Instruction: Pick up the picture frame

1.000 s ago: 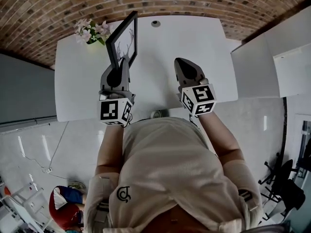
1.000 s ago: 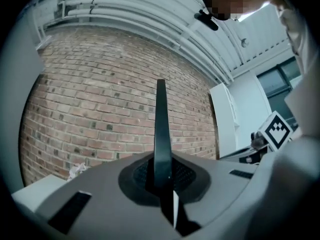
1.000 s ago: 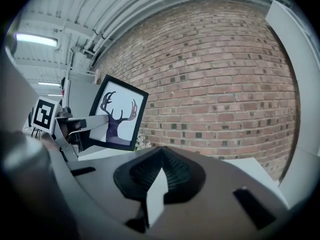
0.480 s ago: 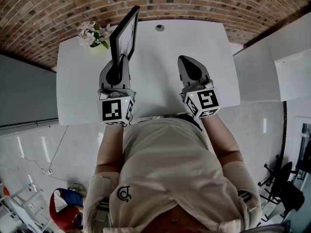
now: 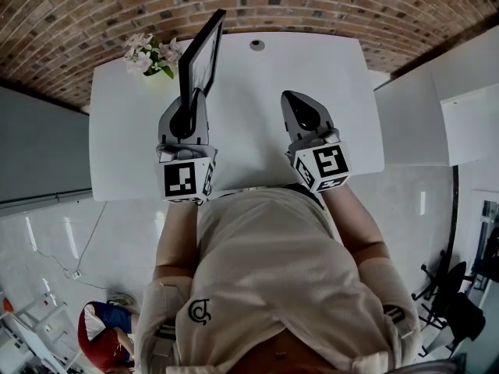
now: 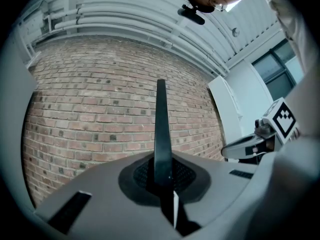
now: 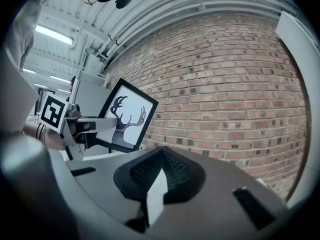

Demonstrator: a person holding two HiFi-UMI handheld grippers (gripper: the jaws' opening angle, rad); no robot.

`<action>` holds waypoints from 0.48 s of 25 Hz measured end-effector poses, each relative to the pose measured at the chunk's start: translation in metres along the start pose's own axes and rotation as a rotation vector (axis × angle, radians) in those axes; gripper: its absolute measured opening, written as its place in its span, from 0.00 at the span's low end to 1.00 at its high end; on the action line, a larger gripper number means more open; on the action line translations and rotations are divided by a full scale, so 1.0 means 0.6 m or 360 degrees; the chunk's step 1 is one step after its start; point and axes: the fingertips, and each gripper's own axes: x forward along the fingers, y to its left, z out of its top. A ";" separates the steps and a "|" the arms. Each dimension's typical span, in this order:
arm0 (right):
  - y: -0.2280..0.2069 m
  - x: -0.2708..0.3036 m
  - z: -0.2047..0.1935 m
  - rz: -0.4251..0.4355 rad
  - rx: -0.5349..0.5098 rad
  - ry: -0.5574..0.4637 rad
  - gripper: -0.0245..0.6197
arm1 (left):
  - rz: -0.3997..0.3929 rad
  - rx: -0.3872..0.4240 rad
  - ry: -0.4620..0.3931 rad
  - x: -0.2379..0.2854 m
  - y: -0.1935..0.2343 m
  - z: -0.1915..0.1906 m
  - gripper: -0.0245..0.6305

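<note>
The picture frame (image 5: 201, 53) is black with a white print of dark antlers. It is held upright above the white table (image 5: 312, 68), its lower edge pinched in my left gripper (image 5: 191, 100). In the left gripper view the frame (image 6: 161, 129) stands edge-on between the shut jaws of that gripper (image 6: 161, 176). The right gripper view shows the frame's face (image 7: 125, 116) off to the left, with the left gripper (image 7: 92, 129) on it. My right gripper (image 5: 295, 104) hovers over the table's right half, apart from the frame; its jaws (image 7: 161, 176) are shut with nothing in them.
A small bunch of pale flowers (image 5: 148, 53) stands at the table's far left corner, close to the frame. A small round fitting (image 5: 256, 44) sits at the far edge. A brick wall (image 7: 235, 84) rises behind. A white cabinet (image 5: 437, 100) stands to the right.
The left gripper has lifted the frame a little and rolled it more edge-on to the head camera. The right gripper has risen slightly. Both have been still over the last half second.
</note>
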 end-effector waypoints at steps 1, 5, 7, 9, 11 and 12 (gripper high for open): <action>0.002 0.001 0.001 0.0002 0.0001 -0.0002 0.05 | -0.0012 -0.0015 0.0004 0.001 -0.001 -0.001 0.07; 0.010 0.006 0.001 0.0017 -0.0023 0.0008 0.05 | -0.0031 -0.0042 0.0008 0.001 0.005 -0.001 0.07; 0.012 0.008 0.001 0.0019 -0.0023 0.0007 0.05 | -0.0022 -0.0037 0.0001 0.000 0.009 0.000 0.07; 0.014 0.009 0.002 0.0020 -0.0013 0.0004 0.05 | -0.0019 -0.0042 -0.0001 -0.001 0.010 0.001 0.07; 0.015 0.011 0.002 0.0020 -0.0013 0.0002 0.05 | -0.0023 -0.0045 -0.0001 -0.002 0.009 0.001 0.07; 0.015 0.011 0.002 0.0019 -0.0014 0.0001 0.05 | -0.0027 -0.0044 0.0000 -0.002 0.008 0.001 0.07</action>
